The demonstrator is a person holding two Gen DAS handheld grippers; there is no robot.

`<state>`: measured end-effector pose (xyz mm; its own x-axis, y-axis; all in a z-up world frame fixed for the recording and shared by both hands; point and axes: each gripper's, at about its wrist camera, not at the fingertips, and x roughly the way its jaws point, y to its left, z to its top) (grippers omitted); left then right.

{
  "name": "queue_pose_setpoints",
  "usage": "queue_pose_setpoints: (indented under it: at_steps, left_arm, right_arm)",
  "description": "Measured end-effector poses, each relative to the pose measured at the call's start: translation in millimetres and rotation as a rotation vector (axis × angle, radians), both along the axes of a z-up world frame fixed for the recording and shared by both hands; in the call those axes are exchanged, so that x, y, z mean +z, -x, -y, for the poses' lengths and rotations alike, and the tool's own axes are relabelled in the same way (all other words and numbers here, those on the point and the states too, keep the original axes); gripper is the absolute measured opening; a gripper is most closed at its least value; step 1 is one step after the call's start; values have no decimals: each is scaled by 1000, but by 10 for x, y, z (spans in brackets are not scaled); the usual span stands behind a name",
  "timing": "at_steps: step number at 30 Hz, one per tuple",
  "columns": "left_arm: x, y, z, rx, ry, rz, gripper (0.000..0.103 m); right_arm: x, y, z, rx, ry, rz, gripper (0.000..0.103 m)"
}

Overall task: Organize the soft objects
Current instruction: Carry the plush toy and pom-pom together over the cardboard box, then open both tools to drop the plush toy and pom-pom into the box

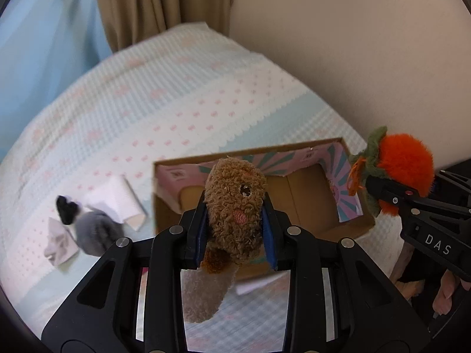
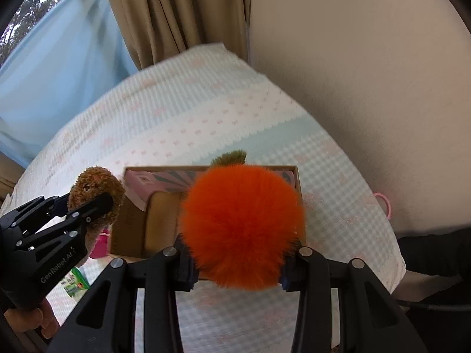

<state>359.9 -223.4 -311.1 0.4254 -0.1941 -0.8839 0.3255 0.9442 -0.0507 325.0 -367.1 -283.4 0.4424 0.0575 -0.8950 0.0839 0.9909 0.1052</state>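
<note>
So in the left wrist view, the left gripper [image 1: 235,220] is squeezing a curly brown plush toy [image 1: 234,206] over the open cardboard box [image 1: 294,203] sitting on the checkered bedspread [image 1: 176,103]. Right wrist view: the right gripper [image 2: 237,261] is clamping a fluffy orange plush ball [image 2: 241,226] above that same box [image 2: 132,229].

The brown toy [image 1: 234,206] at centre frame is curly, looped plush; the orange ball [image 2: 241,226] is long, fluffy fur with a felt-like green collar. The box [image 1: 365,226] is matt cardboard (printed paper lining) — the bedspread [image 1: 176,103] a waffle-textured cloth.
</note>
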Motion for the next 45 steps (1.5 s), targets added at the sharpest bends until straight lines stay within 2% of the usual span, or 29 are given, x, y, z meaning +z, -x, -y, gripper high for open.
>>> queue_pose_setpoints:
  at_steps: [4, 6, 11, 15, 18, 19, 21, 23, 24, 25, 27, 33, 37, 41, 45]
  left_arm:
    - [-324, -221, 225, -47, -90, -49, 28]
    - [-493, -323, 316, -58, -106, -80, 28]
    - [-995, -479, 437, -79, -176, -201, 28]
    - [-1270, -538, 428, -86, -197, -285, 28]
    - [-1351, -576, 377, -75, -202, -300, 28]
    - [-1345, -598, 363, -72, -194, -306, 30]
    - [-1313, -630, 343, -74, -179, -311, 46]
    - [-1225, -620, 333, -87, -183, -286, 103]
    - [-1166, -590, 319, -94, -195, -252, 103]
    - [-1133, -574, 310, -99, -206, -239, 103]
    - [-1112, -555, 286, -108, -219, -247, 103]
    - [-1016, -465, 225, -112, -214, -252, 103]
    - [-905, -380, 209, -109, -209, -223, 103]
    - [-737, -277, 184, -101, -189, -204, 103]
    - [-466, -161, 171, -87, -181, -160, 103]
  right_arm:
    - [-348, -225, 166, 1, -52, -93, 37]
    - [-544, -356, 251, -6, -89, -139, 37]
    - [-895, -596, 249, 7, -127, -237, 37]
    - [-1124, -698, 223, -1, -167, -304, 37]
    - [-1221, -771, 215, -2, -170, -324, 37]
    - [-1239, -785, 211, -3, -175, -330, 37]
    - [-1274, -819, 213, -10, -201, -340, 39]
    - [-1284, -819, 220, -22, -221, -332, 45]
    - [-1295, -816, 222, -27, -214, -336, 59]
    - [-1311, -825, 225, -29, -213, -341, 83]
    - [-1323, -802, 234, -33, -222, -348, 102]
    - [-1235, -650, 311, -58, -222, -318, 102]
    - [-1137, -547, 341, -60, -217, -302, 102]
    - [-951, -470, 333, -45, -175, -251, 102]
    - [-658, -378, 362, -59, -191, -194, 102]
